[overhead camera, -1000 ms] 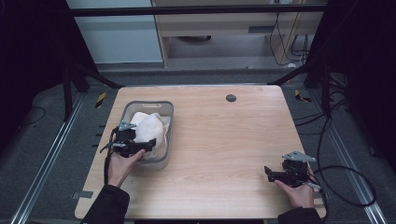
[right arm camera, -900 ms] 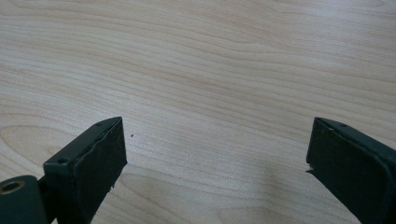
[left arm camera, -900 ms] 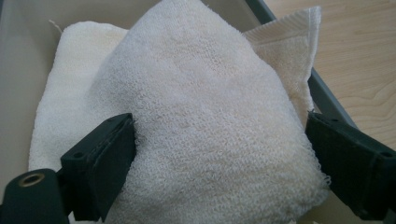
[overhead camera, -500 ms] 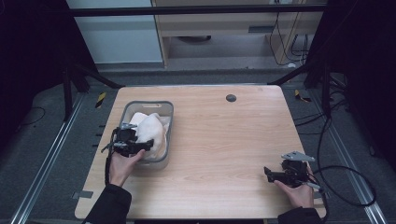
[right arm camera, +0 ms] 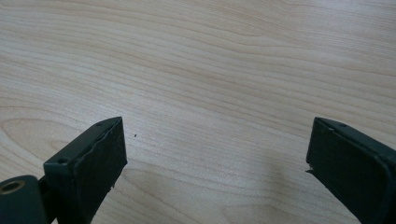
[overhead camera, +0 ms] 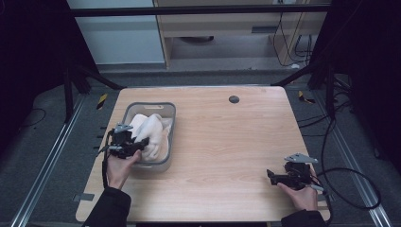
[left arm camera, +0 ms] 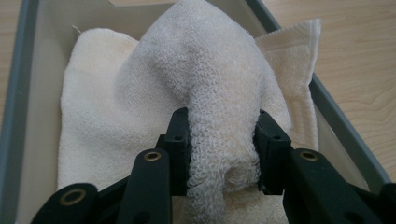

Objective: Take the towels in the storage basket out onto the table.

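A grey plastic bin (overhead camera: 166, 109) stands on the left part of the wooden table and holds white towels (overhead camera: 150, 132). My left gripper (overhead camera: 134, 144) is at the bin's near left side, shut on a pulled-up fold of the top white towel (left arm camera: 210, 93), which bunches between the two black jaws. A second, flatter towel (left arm camera: 292, 70) lies beneath it in the grey bin (left arm camera: 336, 116). My right gripper (overhead camera: 270, 175) rests low over the table near the front right, open, with bare wood (right arm camera: 210, 93) between its jaws.
A small dark round hole (overhead camera: 233, 99) sits near the table's far edge. Cables (overhead camera: 350, 179) trail off the right side. A metal frame and dark floor surround the table (overhead camera: 227, 142).
The left gripper has lifted slightly with the towel fold in it. The right gripper has stayed where it was.
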`<state>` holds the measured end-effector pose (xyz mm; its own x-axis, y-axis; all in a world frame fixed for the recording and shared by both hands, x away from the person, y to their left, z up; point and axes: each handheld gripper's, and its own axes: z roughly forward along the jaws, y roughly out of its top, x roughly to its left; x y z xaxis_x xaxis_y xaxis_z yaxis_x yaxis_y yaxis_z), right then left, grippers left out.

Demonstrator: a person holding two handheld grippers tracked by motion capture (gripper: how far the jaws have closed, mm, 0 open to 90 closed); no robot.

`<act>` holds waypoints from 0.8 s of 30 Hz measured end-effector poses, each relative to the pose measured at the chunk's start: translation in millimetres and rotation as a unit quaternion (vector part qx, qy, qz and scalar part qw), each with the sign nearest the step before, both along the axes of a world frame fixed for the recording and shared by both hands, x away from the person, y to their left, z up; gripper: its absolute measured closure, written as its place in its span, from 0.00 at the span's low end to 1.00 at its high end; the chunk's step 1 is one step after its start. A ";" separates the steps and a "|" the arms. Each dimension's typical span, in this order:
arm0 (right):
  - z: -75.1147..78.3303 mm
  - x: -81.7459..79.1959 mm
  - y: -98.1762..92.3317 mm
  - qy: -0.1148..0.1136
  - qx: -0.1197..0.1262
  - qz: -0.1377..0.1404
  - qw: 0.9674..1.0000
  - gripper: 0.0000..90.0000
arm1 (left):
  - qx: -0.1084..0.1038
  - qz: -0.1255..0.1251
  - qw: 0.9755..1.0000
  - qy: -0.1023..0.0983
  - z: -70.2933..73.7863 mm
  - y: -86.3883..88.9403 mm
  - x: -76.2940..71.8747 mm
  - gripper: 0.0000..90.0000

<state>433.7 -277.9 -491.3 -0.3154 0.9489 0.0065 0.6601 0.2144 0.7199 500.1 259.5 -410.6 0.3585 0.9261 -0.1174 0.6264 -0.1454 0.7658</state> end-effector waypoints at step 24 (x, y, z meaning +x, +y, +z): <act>1.0 0.0 -0.1 -0.004 0.000 -0.001 1.000 0.06 | 0.000 -0.011 0.997 -0.082 81.7 1.7 -13.7 0.73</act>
<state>433.7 -278.1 -490.4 -0.3143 0.9493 0.0036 0.6545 0.2140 0.7251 486.5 261.2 -328.9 0.3934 0.9176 -0.0566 0.4900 -0.1572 0.8574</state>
